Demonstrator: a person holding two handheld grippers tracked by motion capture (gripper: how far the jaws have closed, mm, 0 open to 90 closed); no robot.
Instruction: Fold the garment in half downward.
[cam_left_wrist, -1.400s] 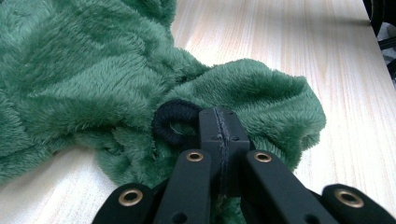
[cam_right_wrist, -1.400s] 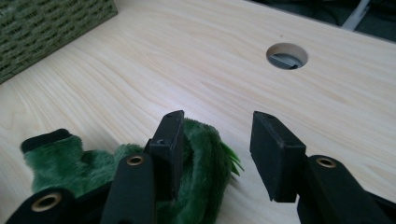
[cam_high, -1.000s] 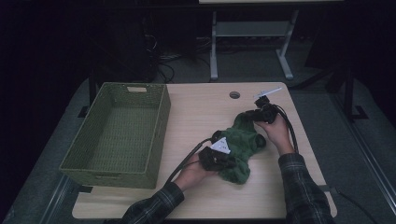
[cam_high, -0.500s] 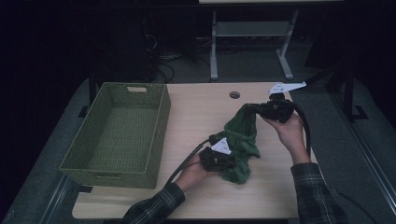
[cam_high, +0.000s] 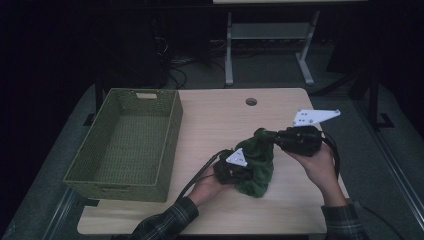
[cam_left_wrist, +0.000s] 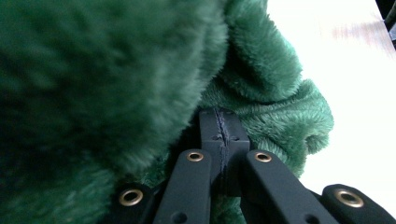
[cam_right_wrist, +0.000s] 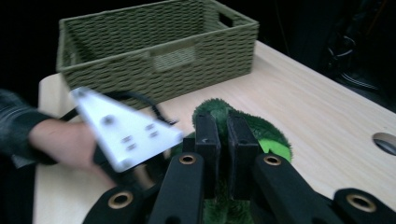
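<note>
A dark green fleece cloth (cam_high: 257, 162) hangs bunched between my two grippers over the front of the wooden table (cam_high: 220, 117). My left gripper (cam_high: 246, 172) rests low on the table, shut on the cloth's lower edge; in the left gripper view its jaws (cam_left_wrist: 219, 122) meet with green pile (cam_left_wrist: 116, 70) all around them. My right gripper (cam_high: 266, 136) is raised and points left, shut on the cloth's top fold. In the right gripper view its jaws (cam_right_wrist: 219, 128) pinch the green cloth (cam_right_wrist: 273, 135), with the left gripper's grey plate (cam_right_wrist: 122, 126) just beyond.
An empty green woven basket (cam_high: 172, 132) stands on the table's left half; its side wall (cam_right_wrist: 154, 53) faces the right gripper view. A round cable hole (cam_high: 251, 101) lies near the far edge. Dark floor, cables and a metal stand lie behind the table.
The right gripper has risen and moved right with a fold of the cloth. The cloth, spread flat before, now hangs bunched. The left gripper has stayed put.
</note>
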